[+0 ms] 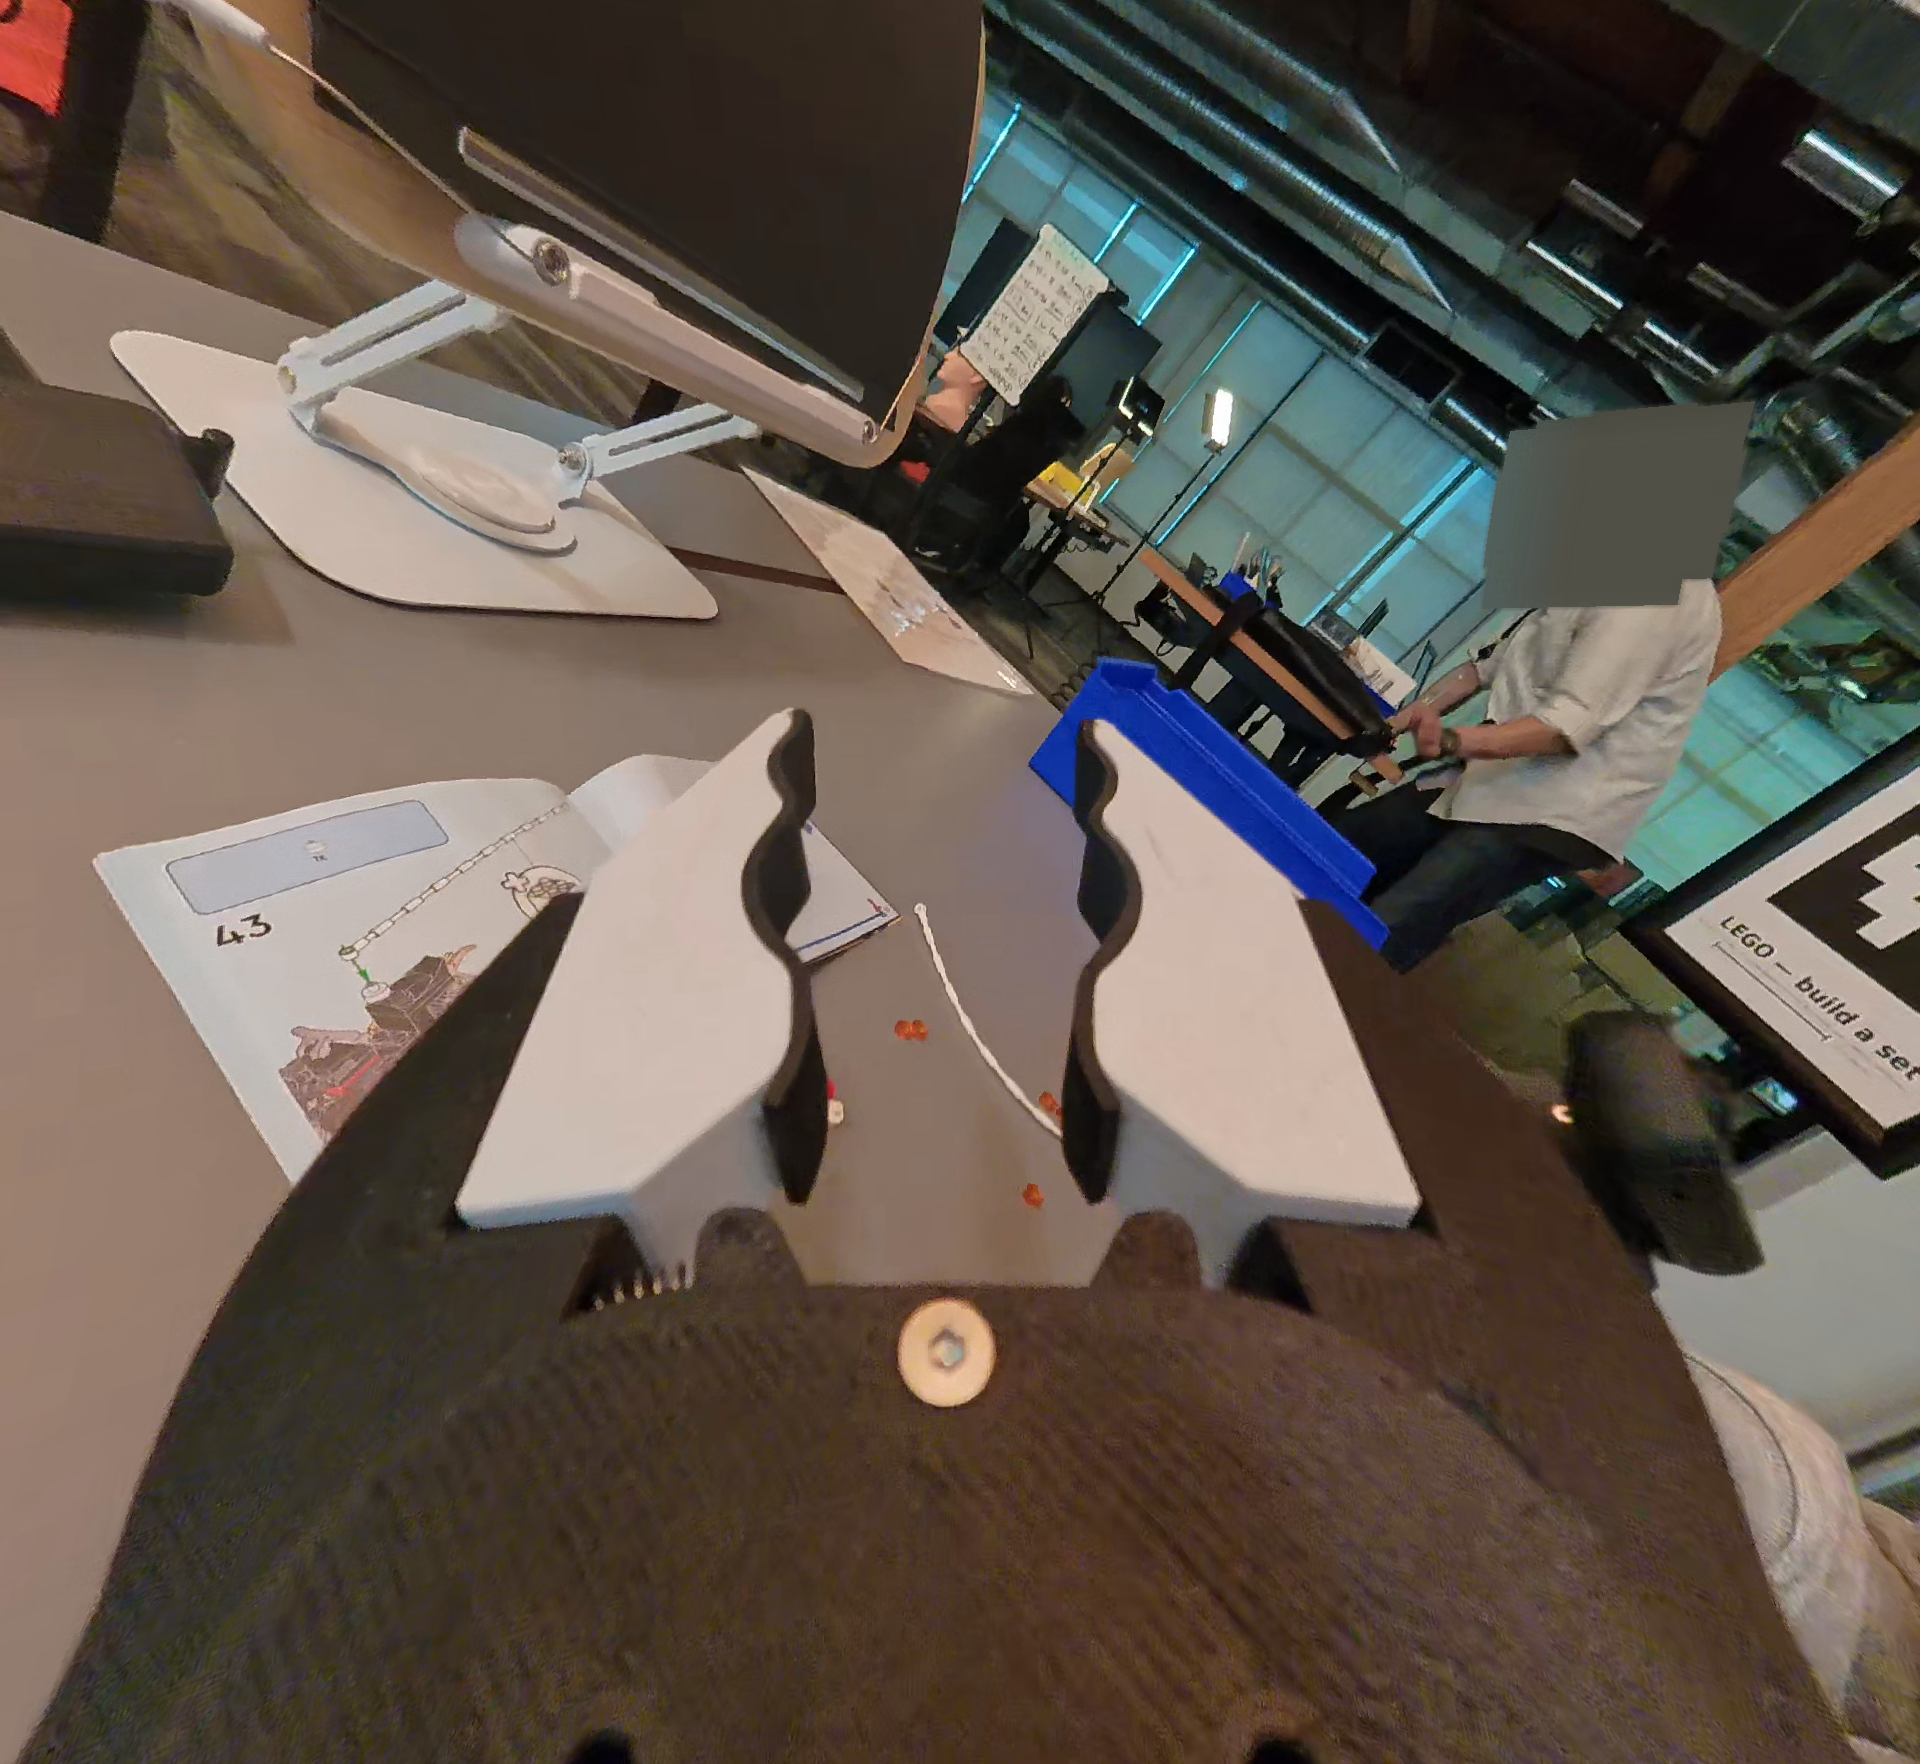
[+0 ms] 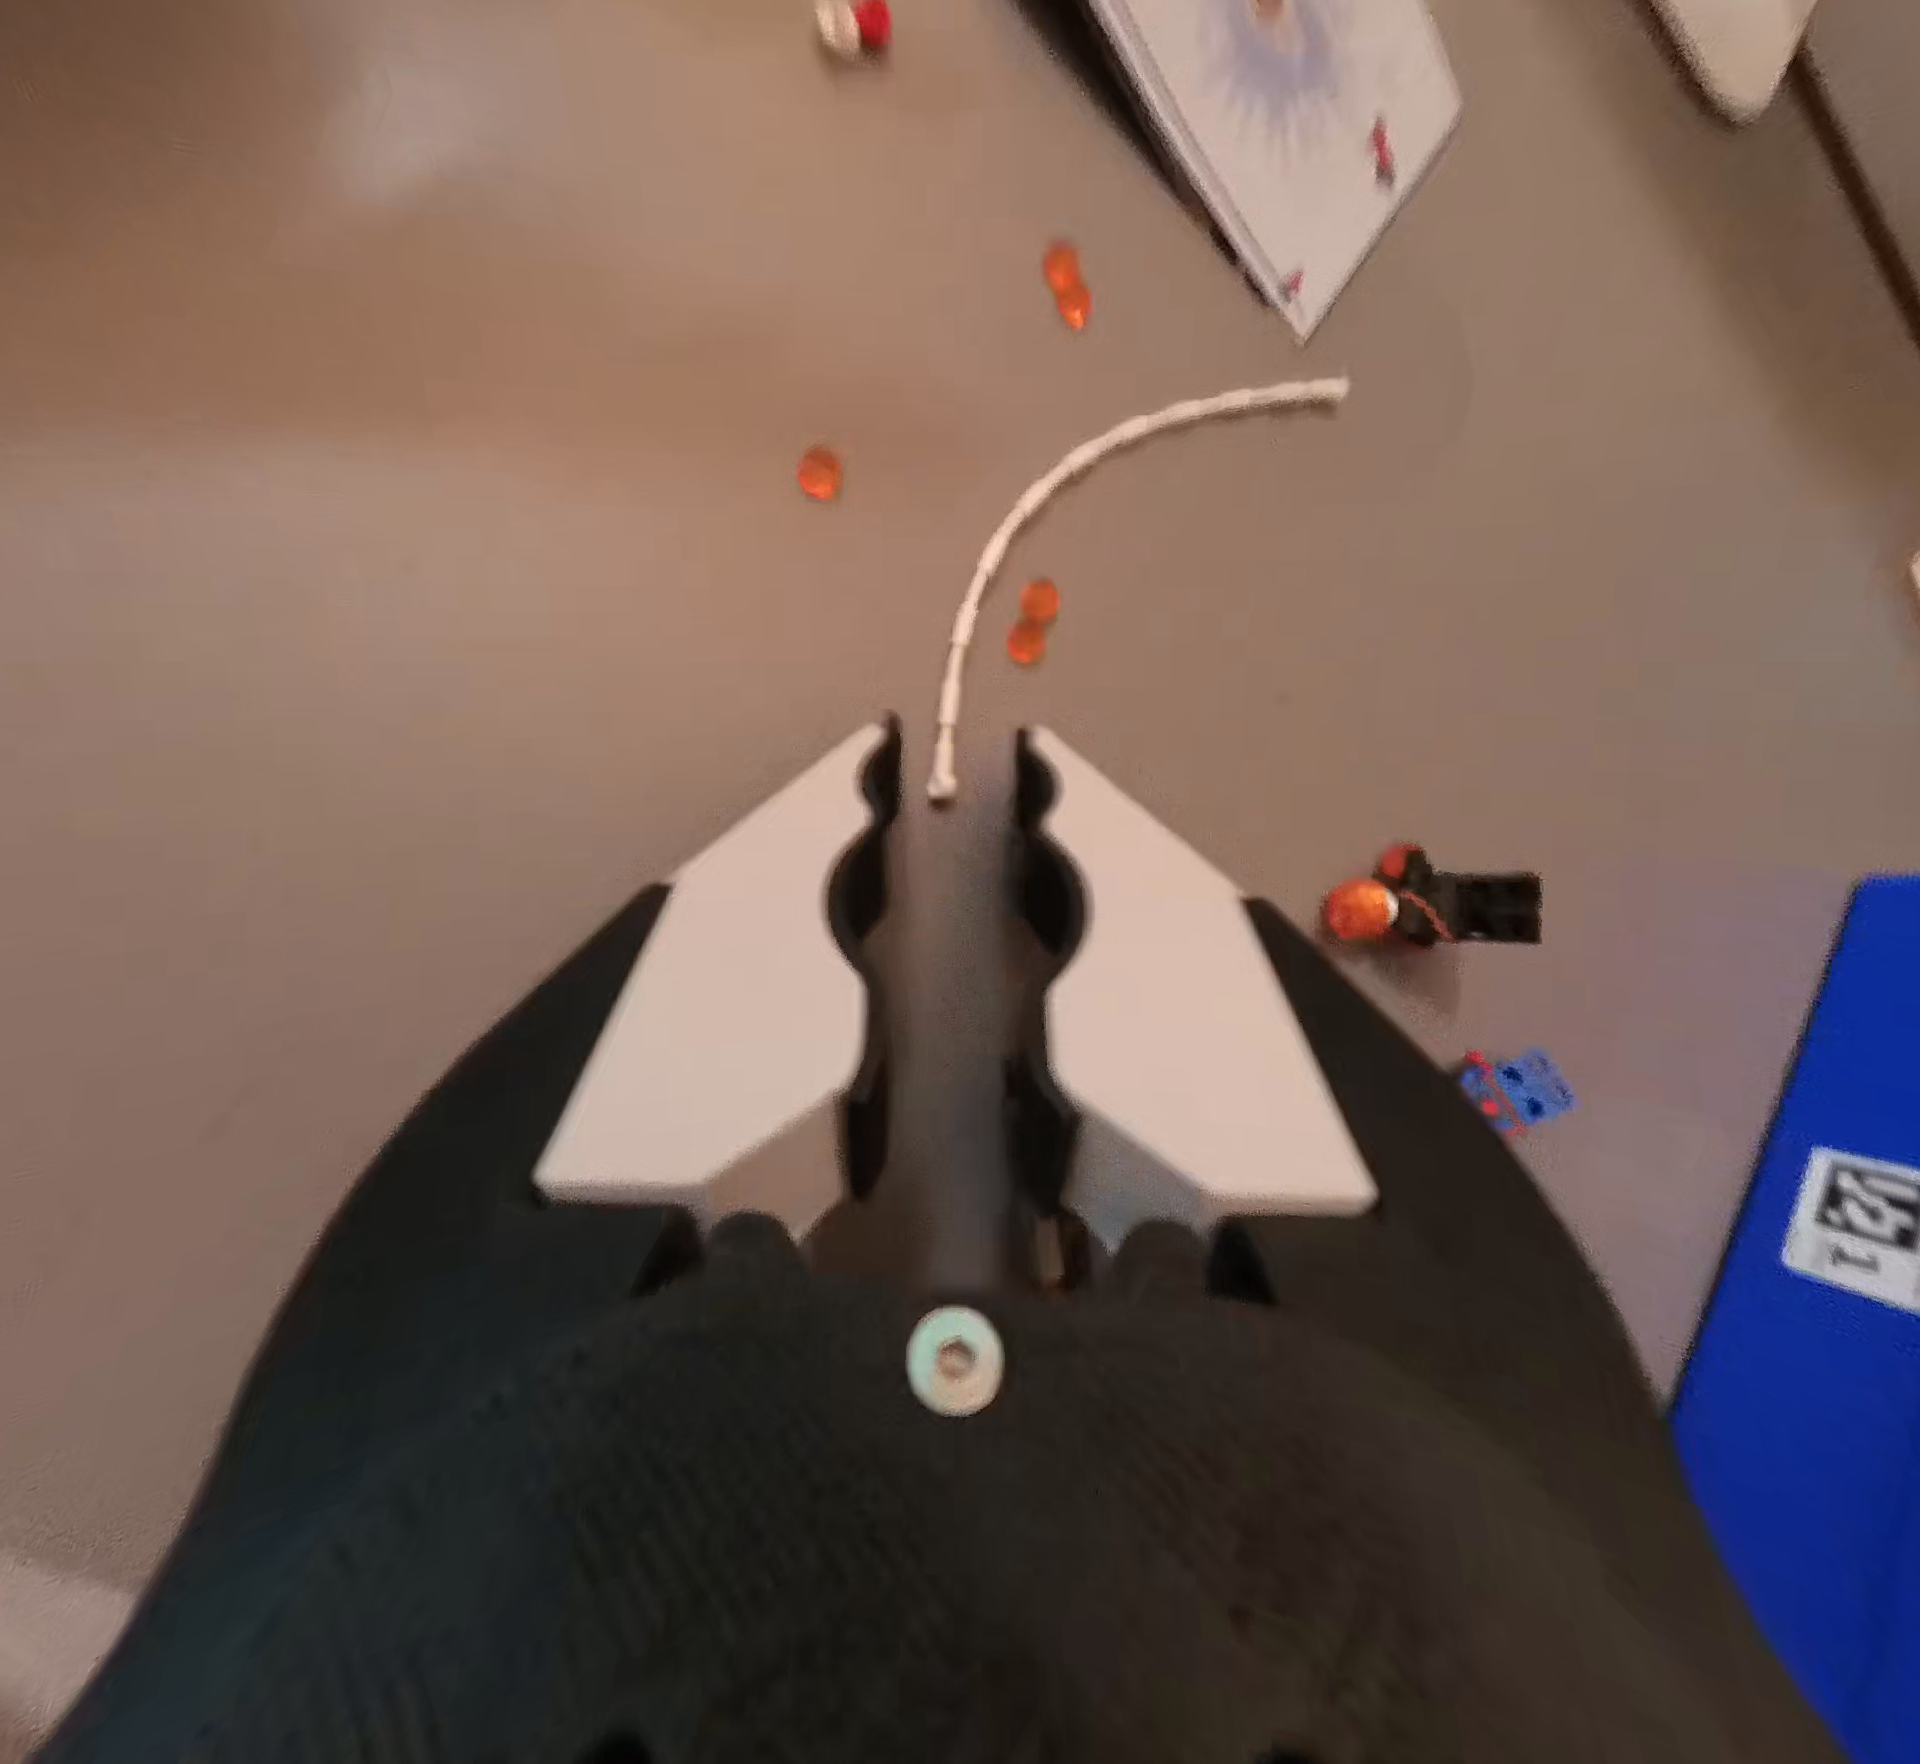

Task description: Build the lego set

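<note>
White chain curves toward one o'clock, its end between the right gripper's narrowly parted, empty fingers; left gripper gapes wide, empty.

Left wrist view: sharp and evenly lit; daylight enters through the far windows, tinted cyan. The counter shows soft, diffuse shadows under the white stand. Wide-angle distortion bends straight lines near the frame edges. Right wrist view: dimmer, warm-toned and motion-blurred throughout; the booklet and the blue bin are smeared. A pale glare patch lies on the counter at upper left.
</note>
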The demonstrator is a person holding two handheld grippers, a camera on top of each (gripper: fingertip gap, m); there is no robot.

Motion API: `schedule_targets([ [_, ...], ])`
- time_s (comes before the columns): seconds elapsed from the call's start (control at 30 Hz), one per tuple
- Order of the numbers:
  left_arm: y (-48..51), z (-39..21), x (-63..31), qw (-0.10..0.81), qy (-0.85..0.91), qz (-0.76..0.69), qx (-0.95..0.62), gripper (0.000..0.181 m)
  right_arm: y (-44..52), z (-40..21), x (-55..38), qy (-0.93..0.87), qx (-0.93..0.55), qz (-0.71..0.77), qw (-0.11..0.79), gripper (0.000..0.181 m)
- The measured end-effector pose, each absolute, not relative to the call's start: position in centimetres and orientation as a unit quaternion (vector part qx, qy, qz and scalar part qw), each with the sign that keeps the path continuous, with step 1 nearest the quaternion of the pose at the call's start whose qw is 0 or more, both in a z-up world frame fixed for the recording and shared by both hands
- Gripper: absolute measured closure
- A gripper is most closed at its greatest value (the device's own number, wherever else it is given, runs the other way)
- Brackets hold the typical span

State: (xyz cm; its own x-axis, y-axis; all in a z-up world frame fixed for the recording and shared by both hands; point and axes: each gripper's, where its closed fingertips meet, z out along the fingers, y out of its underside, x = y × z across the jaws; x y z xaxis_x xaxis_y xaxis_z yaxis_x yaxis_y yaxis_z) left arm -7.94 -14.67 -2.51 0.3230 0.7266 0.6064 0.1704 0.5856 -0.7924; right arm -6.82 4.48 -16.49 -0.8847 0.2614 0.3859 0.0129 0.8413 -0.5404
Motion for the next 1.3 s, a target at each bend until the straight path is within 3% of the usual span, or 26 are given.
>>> schedule_targets([
  [0.03,-14.6,-2.6,-8.0,0.7,-0.548,0.198,-0.413,0.132,4.8,-16.9,-7.4,-0.933,-0.089,0.257,0.237,0.172],
  [0.13,-14.3,-3.0,-8.2,0.692,-0.551,0.198,-0.422,0.132,4.7,-17.0,-7.7,-0.93,-0.102,0.262,0.235,0.18],
  [0.33,-13.9,-3.3,-8.2,0.686,-0.551,0.194,-0.433,0.132,4.8,-17.0,-7.1,-0.933,-0.08,0.253,0.242,0.181],
  [0.53,-14.9,-2.5,-7.6,0.691,-0.547,0.211,-0.423,0.133,5.0,-11.4,-5.9,-0.886,-0.082,0.381,0.251,0.181],
  [0.77,-15.1,-2.4,-7.4,0.696,-0.545,0.203,-0.421,0.132,5.8,-9.3,-4.7,-0.859,-0.119,0.47,0.166,0.181],
  [1.07,-15.2,-3.2,-7.8,0.675,-0.556,0.216,-0.434,0.132,4.2,-15.0,-6.1,-0.887,-0.162,0.386,0.194,0.14],
  [1.17,-15.0,-3.2,-7.8,0.667,-0.555,0.225,-0.443,0.133,3.9,-16.7,-6.0,-0.897,-0.197,0.363,0.154,0.143],
  [1.3,-16.6,-2.8,-7.3,0.658,-0.563,0.259,-0.427,0.132,3.9,-17.1,-5.0,-0.898,-0.218,0.368,0.103,0.173],
])
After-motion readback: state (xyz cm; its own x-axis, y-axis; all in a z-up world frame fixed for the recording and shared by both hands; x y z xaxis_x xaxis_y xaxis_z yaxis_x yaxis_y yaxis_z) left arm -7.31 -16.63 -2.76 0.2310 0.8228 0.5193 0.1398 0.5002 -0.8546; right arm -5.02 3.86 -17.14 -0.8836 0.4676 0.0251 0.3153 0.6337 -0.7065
